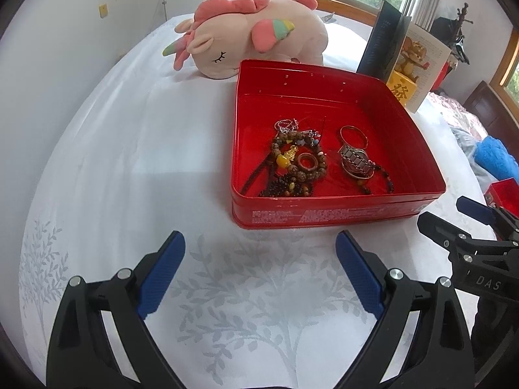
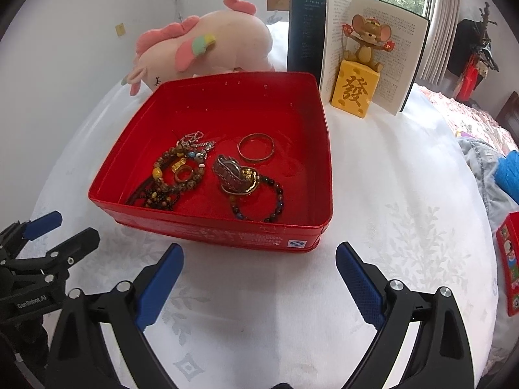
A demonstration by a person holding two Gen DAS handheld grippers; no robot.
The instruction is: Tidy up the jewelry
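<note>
A red tin box [image 1: 324, 214] [image 2: 207, 231] sits on the white tablecloth and holds jewelry. Inside lie beaded bracelets [image 1: 300, 162] [image 2: 176, 175], a silver chain [image 1: 285, 125] [image 2: 194, 141], a gold bangle [image 1: 353, 136] [image 2: 256, 151], a metal watch [image 1: 355, 160] [image 2: 228, 173] and a dark bead bracelet [image 2: 259, 201]. My left gripper [image 1: 259, 272] is open and empty, in front of the box's near wall. My right gripper [image 2: 259, 278] is open and empty, also in front of the box. Each gripper shows in the other's view: the right [image 1: 454, 223], the left [image 2: 61, 233].
A pink plush unicorn [image 1: 246, 35] [image 2: 201, 48] lies behind the box. An open book [image 2: 366, 48] [image 1: 405, 61] stands behind a mouse figurine on a yellow block [image 2: 355, 92]. A small red box [image 1: 504, 194] [image 2: 509, 259] and blue cloth [image 1: 496, 159] lie at the right.
</note>
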